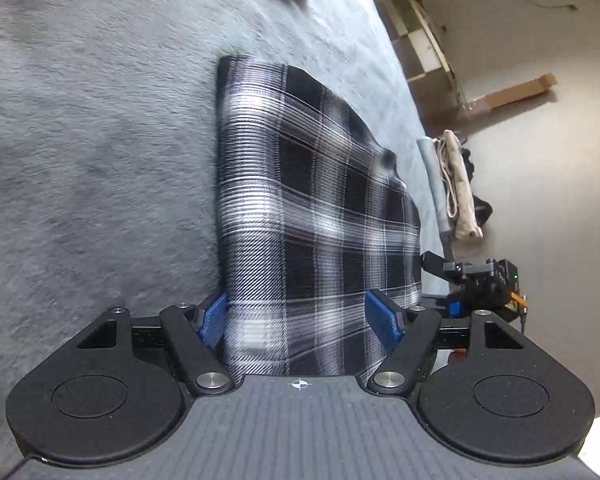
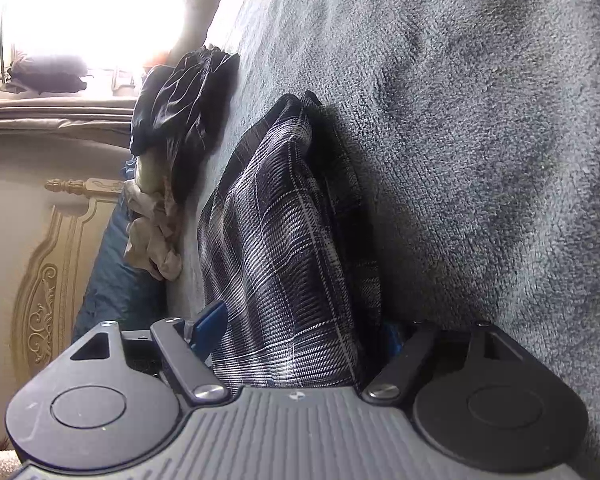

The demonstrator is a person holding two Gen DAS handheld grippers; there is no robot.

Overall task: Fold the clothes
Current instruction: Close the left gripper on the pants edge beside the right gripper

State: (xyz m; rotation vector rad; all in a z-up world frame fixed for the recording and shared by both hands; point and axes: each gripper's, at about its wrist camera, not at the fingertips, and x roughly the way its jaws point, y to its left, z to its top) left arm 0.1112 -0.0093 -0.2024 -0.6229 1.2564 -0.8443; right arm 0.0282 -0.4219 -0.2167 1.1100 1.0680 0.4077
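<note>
Plaid garment (image 1: 307, 200) lies on the grey fleece bed cover (image 1: 92, 168), close to the bed edge that faces the room floor, and is already reduced to a compact multi-layer rectangle; the right wrist view shows stacked layers standing proud of the cover. Left tongs (image 1: 300, 318) straddle the near end of the garment with blue pads (image 1: 214, 316) spread either side of it; the cloth sits between them and appears loose, so the tongs read as released rather than clamped. Right tongs (image 2: 300, 340) sit at the same bundle from the other end, one blue pad visible and clear of the fabric, the other hidden behind the cloth; judged as spread wide, not gripping.

Judgement: this item is largely folded, with perhaps a final fold or a smoothing and placing left. Remaining work is evident: a dark crumpled garment (image 2: 184, 112) and a beige one (image 2: 152, 236) sit unfolded further along the bed edge. Folded pale items (image 1: 455, 184) rest on something off the bed, identity unclear
</note>
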